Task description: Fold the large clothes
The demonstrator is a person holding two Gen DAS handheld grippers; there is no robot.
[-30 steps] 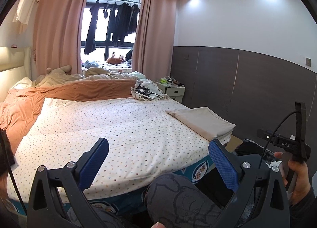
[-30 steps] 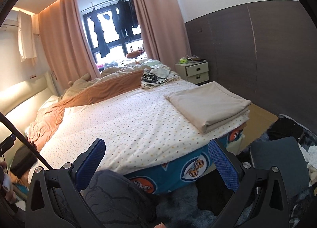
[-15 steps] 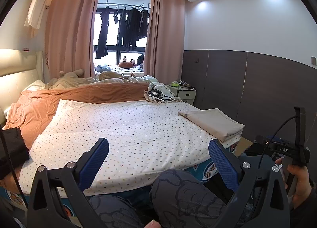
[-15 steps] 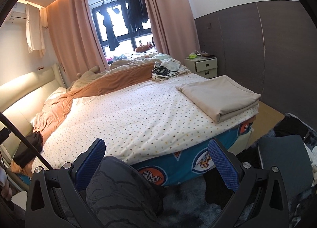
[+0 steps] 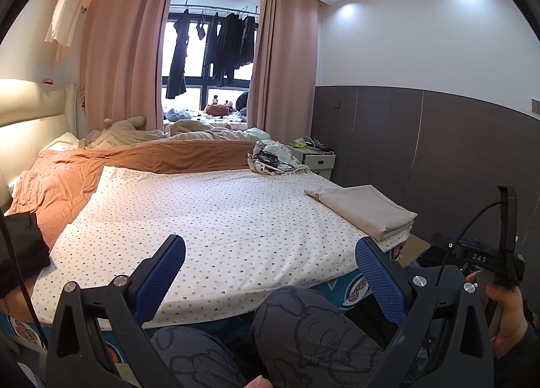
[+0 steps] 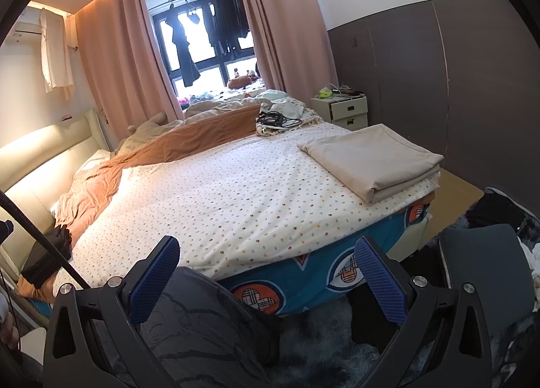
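Observation:
A folded beige cloth [image 5: 366,211] [image 6: 373,157] lies flat on the right front corner of the bed. The bed's white dotted sheet [image 5: 216,219] [image 6: 236,199] spreads out ahead of both grippers. My left gripper [image 5: 270,249] is open and holds nothing, hanging in front of the bed's near edge above the person's knees. My right gripper [image 6: 266,246] is open too, empty, low before the bed's blue side panel [image 6: 320,280]. The right gripper's body [image 5: 479,258], held in a hand, shows at the left wrist view's right edge.
An orange blanket [image 5: 101,168] [image 6: 175,145] is bunched along the far and left sides of the bed. Cables on a crumpled cloth [image 5: 273,160] [image 6: 280,119] sit at the far right. A black garment [image 5: 20,249] [image 6: 47,256] lies at the left edge. A white nightstand [image 6: 344,108] stands by the wall.
Both grippers have drawn back and tilted up a little, so more of the bed's left side and the black garment show. Both stay open and empty.

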